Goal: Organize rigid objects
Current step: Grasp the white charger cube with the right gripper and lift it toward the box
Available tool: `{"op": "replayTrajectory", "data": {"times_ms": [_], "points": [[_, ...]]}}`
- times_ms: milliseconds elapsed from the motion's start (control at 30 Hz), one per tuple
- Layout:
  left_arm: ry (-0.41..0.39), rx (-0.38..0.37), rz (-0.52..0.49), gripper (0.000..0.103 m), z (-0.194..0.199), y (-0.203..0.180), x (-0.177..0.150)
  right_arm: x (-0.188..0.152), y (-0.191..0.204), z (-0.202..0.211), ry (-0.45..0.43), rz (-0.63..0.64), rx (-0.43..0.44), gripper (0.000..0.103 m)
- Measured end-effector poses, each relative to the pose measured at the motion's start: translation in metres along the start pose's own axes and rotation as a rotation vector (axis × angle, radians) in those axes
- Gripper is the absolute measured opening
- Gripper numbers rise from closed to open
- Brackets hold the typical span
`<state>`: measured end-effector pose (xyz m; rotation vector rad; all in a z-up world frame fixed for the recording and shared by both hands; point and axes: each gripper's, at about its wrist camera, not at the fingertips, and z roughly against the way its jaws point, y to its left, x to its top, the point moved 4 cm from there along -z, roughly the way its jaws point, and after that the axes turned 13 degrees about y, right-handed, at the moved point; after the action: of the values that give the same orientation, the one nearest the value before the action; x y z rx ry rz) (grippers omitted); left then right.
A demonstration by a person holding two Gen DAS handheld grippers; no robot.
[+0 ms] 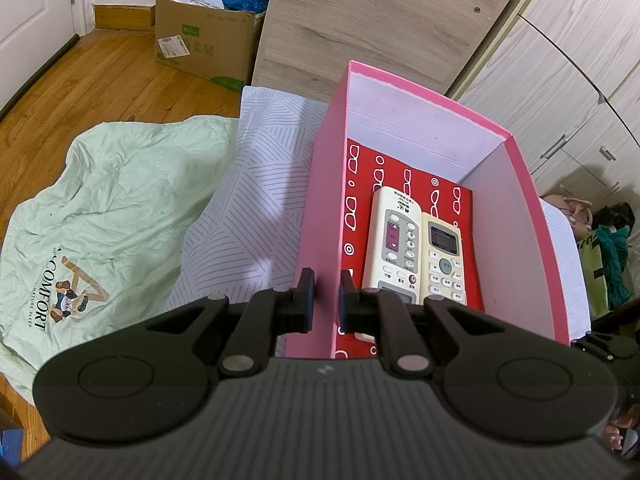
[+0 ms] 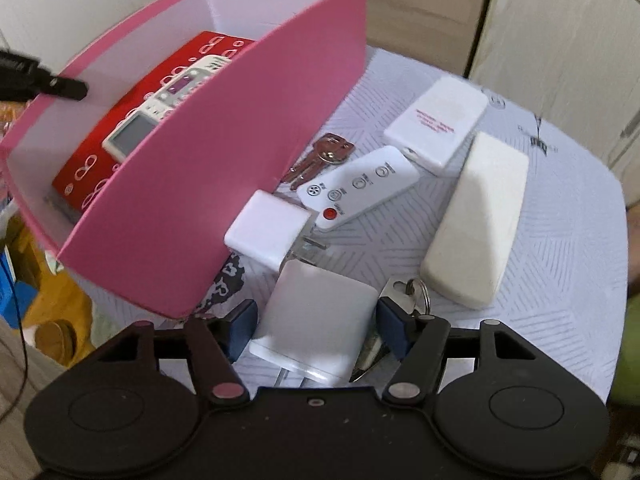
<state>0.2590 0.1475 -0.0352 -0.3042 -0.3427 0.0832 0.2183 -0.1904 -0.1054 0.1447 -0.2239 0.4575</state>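
Observation:
A pink box (image 1: 320,184) stands on a patterned white table; it also shows in the right wrist view (image 2: 224,168). Inside lie a red booklet (image 1: 400,176) and two cream remotes (image 1: 394,240) (image 1: 442,260). My left gripper (image 1: 327,300) is shut on the box's left wall. My right gripper (image 2: 316,320) has its pads against both sides of a white charger block (image 2: 316,320) on the table. Beside the box lie a second white charger (image 2: 268,232), a flat white remote (image 2: 360,188), keys (image 2: 324,156), a white case (image 2: 438,124) and a cream case (image 2: 476,220).
A key ring (image 2: 412,292) lies just right of the held charger. A green cloth bag (image 1: 100,220) lies on the wooden floor left of the table, with a cardboard box (image 1: 200,48) behind it. Wooden cabinets (image 1: 560,80) stand behind the table.

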Motion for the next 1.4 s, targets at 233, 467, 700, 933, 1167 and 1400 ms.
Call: {"op": "replayTrajectory", "data": {"times_ms": [233, 467, 700, 933, 1167, 1400], "points": [[-0.002, -0.005, 0.014, 0.011, 0.003, 0.004, 0.0, 0.0, -0.003, 0.014, -0.037, -0.009, 0.023, 0.065], [0.0, -0.001, 0.004, 0.011, 0.005, 0.007, 0.0, 0.003, -0.014, 0.034, -0.106, -0.058, 0.024, 0.064], [0.001, -0.003, 0.009, 0.011, 0.003, 0.005, 0.001, 0.007, -0.034, 0.081, -0.276, -0.156, 0.064, 0.064], [0.001, -0.005, 0.011, 0.011, 0.003, 0.006, 0.001, 0.017, -0.021, 0.131, -0.487, -0.167, 0.24, 0.064], [-0.003, 0.008, 0.012, 0.011, 0.0, 0.002, 0.0, 0.044, 0.035, 0.126, -0.444, -0.069, 0.457, 0.064], [-0.005, 0.022, -0.001, 0.011, 0.001, -0.004, -0.002, 0.072, 0.084, 0.079, -0.255, -0.046, 0.441, 0.064]]}}
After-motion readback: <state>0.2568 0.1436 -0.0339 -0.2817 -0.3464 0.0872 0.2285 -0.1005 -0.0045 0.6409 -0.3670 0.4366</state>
